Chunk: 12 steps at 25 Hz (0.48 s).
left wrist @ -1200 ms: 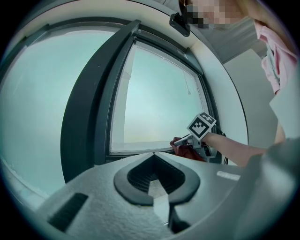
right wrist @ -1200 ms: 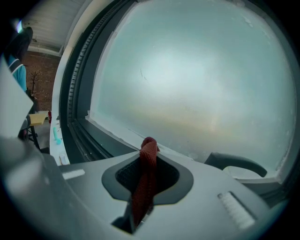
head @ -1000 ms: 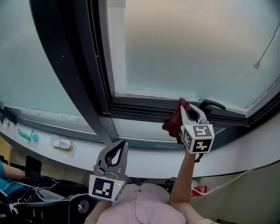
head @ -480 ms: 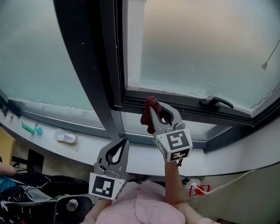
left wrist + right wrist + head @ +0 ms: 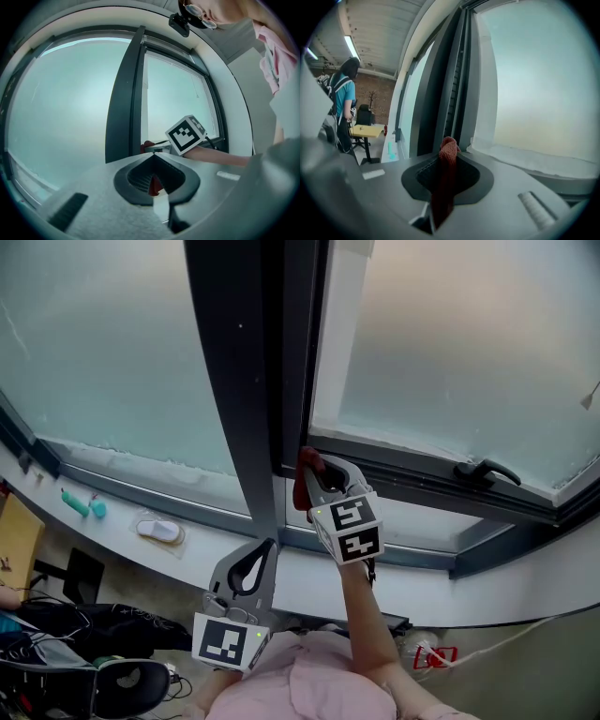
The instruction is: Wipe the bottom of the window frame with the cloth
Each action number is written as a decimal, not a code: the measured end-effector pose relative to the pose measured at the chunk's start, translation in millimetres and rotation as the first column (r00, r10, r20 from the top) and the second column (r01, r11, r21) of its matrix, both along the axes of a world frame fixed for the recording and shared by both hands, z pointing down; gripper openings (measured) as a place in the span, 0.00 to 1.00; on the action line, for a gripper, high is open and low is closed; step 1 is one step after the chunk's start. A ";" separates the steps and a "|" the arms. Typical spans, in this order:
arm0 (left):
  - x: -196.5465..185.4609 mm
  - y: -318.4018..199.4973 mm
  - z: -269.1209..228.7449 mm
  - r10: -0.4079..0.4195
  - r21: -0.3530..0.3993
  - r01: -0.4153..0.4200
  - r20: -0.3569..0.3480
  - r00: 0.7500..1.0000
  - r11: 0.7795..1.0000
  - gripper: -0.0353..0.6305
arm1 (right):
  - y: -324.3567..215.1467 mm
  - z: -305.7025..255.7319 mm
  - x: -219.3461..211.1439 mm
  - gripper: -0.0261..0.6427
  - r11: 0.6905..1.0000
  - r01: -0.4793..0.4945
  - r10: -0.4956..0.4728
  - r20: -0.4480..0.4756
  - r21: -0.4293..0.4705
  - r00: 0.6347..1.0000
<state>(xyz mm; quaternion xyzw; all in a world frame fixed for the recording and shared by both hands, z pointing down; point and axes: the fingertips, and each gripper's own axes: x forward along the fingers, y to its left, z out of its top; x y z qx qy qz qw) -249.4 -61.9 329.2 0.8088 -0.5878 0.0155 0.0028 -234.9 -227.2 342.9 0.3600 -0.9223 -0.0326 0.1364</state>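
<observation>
Since a second ago the right gripper (image 5: 314, 470) has slid along the window frame's bottom rail (image 5: 422, 482), away from the black lever handle (image 5: 487, 472). It now sits right beside the dark, smooth vertical mullion (image 5: 239, 381). Its jaws are clamped on the cloth (image 5: 446, 173), a dark-red ribbed knit. The cloth bunches into a rounded knob past the jaw tips and lies at the corner where the rail meets the mullion. The left gripper (image 5: 264, 549) hangs below the mullion's foot, holding nothing. Its grey jaws meet tip to tip and enclose a teardrop-shaped loop. Pale frosted glass (image 5: 122, 352) lies on either side of the mullion, and a white curved sill (image 5: 281, 573) runs beneath it.
</observation>
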 end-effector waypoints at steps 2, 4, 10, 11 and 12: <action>-4.5 1.0 -0.2 -0.006 0.002 0.006 -0.007 1.000 1.000 0.05 | -5.6 4.0 -2.0 0.11 0.999 -0.026 0.027 -0.065 0.020 0.998; -9.2 1.7 0.8 -0.015 0.000 0.015 -0.011 1.000 1.000 0.05 | -9.6 4.0 -3.3 0.11 0.998 -0.044 0.049 -0.112 0.046 0.993; -16.7 2.2 -3.3 -0.036 0.019 0.037 -0.035 0.999 0.999 0.05 | -15.3 3.4 -6.3 0.11 0.998 -0.051 0.057 -0.141 0.048 0.988; -16.9 1.9 -4.1 -0.038 0.023 0.039 -0.039 0.998 0.999 0.05 | -15.4 3.3 -6.3 0.11 0.998 -0.049 0.054 -0.138 0.045 0.989; -16.6 2.0 -3.1 -0.038 0.019 0.038 -0.035 0.999 0.999 0.05 | -15.1 3.2 -6.5 0.11 0.998 -0.046 0.052 -0.140 0.047 0.989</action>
